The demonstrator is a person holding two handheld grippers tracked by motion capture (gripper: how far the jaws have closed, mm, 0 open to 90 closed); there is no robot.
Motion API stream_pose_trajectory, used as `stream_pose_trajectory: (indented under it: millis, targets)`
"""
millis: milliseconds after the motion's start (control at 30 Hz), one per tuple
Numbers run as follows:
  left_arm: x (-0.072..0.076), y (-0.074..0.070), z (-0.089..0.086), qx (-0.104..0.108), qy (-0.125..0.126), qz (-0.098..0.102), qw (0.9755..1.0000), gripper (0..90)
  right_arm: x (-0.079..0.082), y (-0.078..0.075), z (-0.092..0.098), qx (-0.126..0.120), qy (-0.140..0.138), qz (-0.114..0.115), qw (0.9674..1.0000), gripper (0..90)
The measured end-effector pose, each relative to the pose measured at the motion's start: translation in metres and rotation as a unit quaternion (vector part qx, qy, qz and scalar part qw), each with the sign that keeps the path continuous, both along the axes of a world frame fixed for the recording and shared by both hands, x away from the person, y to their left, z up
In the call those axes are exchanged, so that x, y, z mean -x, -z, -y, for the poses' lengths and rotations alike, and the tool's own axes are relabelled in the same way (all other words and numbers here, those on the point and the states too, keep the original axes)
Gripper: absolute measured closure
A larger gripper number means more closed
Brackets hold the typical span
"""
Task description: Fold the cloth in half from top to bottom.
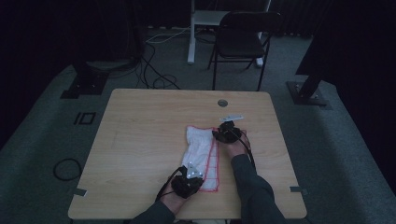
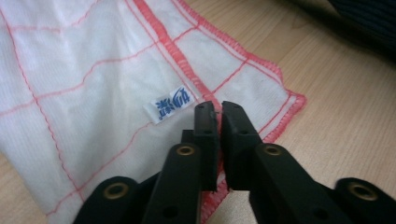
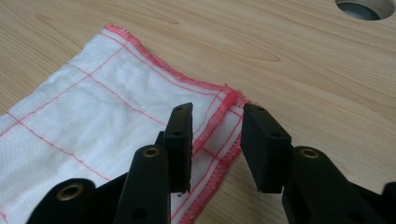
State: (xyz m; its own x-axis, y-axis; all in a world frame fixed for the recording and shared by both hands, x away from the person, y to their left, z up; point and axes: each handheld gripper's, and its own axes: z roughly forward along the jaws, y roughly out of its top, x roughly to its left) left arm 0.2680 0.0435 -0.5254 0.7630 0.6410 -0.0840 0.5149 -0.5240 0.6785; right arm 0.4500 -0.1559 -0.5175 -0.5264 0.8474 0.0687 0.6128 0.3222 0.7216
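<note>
Cloth (image 1: 204, 154), spread flat on the table (image 1: 140, 140), is pinched at its near hem by the closed left gripper (image 2: 218, 108), while the far corner is straddled, ungripped, by the half-open right gripper (image 3: 215, 114), whose closing is judged necessary before folding.

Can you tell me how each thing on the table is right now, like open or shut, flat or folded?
Cloth: folded, lying flat on the table, a bit wrinkled.
Left gripper: shut, pinching the cloth's near edge.
Right gripper: open, jaws either side of the cloth's far corner.
Chair: standing upright, nobody on it.
</note>
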Motion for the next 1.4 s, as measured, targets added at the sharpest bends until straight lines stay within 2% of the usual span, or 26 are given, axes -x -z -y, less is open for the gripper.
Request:
stream_pose_trajectory:
  millis: [200,367,533,800,867,933,1067,1167,1267,1400]
  targets:
    - [-0.001,-0.01,0.006,0.023,0.005,0.006,0.9997,88.2,0.0,0.002,0.004,-0.001,0.004,-0.003,1.0,64.2]
    - [-0.005,-0.015,0.013,0.044,0.007,0.003,0.999,88.3,-0.001,0.004,0.005,-0.009,0.007,-0.007,0.9999,64.4]
    - [-0.005,-0.014,0.018,0.049,0.01,0.002,0.9988,88.4,-0.003,0.003,0.005,-0.022,0.012,-0.007,0.9997,64.6]
    - [-0.006,-0.016,0.016,0.057,0.005,0.004,0.9984,88.4,-0.014,0.011,-0.009,-0.008,0.01,-0.022,0.9997,64.2]
    - [-0.006,-0.018,0.016,0.059,0.005,0.004,0.9983,88.5,-0.016,0.015,-0.014,-0.002,0.001,-0.031,0.9995,73.5]
    - [-0.005,-0.021,0.016,0.064,0.005,0.007,0.9979,88.9,-0.014,0.014,-0.018,0.009,-0.005,-0.02,0.9998,86.4]
    - [-0.003,-0.029,0.016,0.073,0.011,0.013,0.9972,88.9,-0.012,0.004,-0.018,0.006,-0.003,0.005,1.0,88.2]
    - [-0.002,-0.034,0.019,0.081,0.016,0.013,0.9965,89.0,-0.012,-0.003,-0.014,-0.002,0.002,0.015,0.9999,88.1]
    - [-0.003,-0.03,0.024,0.078,0.021,0.008,0.9967,88.9,-0.013,-0.004,-0.01,0.003,0.007,0.015,0.9999,87.7]
    - [-0.002,-0.019,0.032,0.066,0.029,-0.004,0.9974,88.8,-0.014,0.003,-0.006,0.006,0.013,0.003,0.9999,86.9]
